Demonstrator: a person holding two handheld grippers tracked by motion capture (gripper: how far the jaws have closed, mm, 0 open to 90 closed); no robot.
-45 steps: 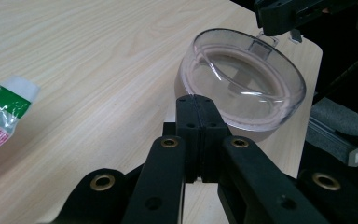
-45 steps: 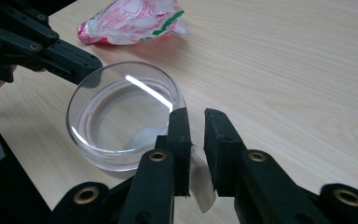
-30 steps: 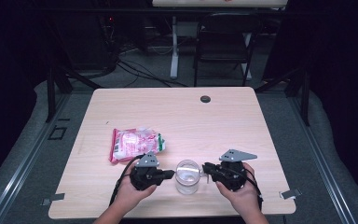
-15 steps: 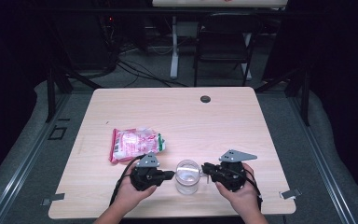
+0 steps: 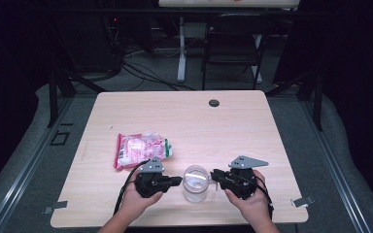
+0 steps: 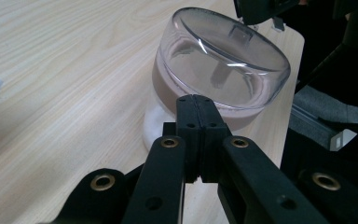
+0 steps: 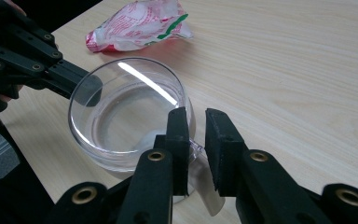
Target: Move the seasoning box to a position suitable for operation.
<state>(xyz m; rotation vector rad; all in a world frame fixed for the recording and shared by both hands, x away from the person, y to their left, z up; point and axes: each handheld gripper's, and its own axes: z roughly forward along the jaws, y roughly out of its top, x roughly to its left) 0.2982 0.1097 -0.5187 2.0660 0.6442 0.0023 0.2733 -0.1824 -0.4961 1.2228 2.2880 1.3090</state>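
Right gripper point(image 7: 195, 126) jaws just been opening, narrow gap astride glass mug point(image 7: 126, 112) handle — release likely; left gripper point(image 6: 196, 109) closed, empty, at mug's side.

Black claws point(image 6: 196, 121) with brass-ringed screw holes, grey plates, black trailing cables.

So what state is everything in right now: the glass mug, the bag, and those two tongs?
Mug: upright on the table, clear, looks empty.
Bag: lying flat, crumpled, apart from the mug.
Left tongs: shut, tips at the mug's wall, holding nothing.
Right tongs: slightly apart around the mug's handle, just been opening; cannot tell if they still press it.
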